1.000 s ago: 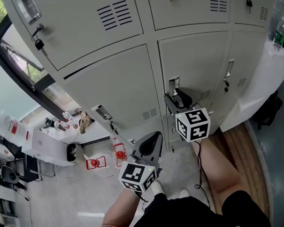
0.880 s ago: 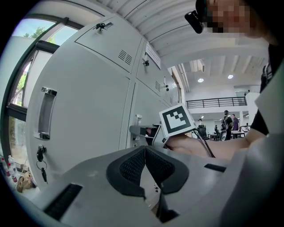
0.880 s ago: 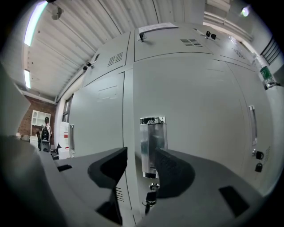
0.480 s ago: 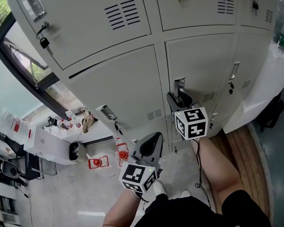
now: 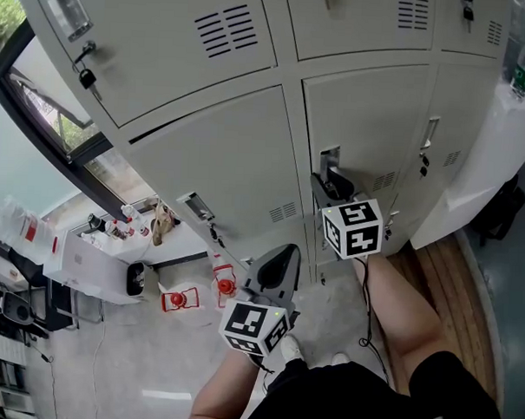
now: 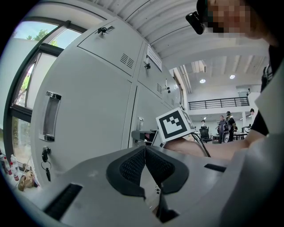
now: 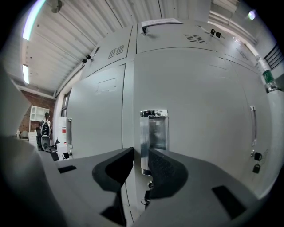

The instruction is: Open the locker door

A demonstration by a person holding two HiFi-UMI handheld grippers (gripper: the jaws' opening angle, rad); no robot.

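Black ribbed pads of the right gripper, lower centre of its view, have just been closing. A narrow gap is left, with the left edge of the chrome handle standing in it and no firm pinch showing. Handle sits mid-frame on the grey locker door, which is closed. Left gripper has its pads together on nothing, and sits lower centre in the head view, back from the lockers.

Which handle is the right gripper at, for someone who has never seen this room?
On the grey locker bank, take the lower row's middle door. Its upright chrome recessed handle is the only one between the right gripper's jaws, which have just been closing.
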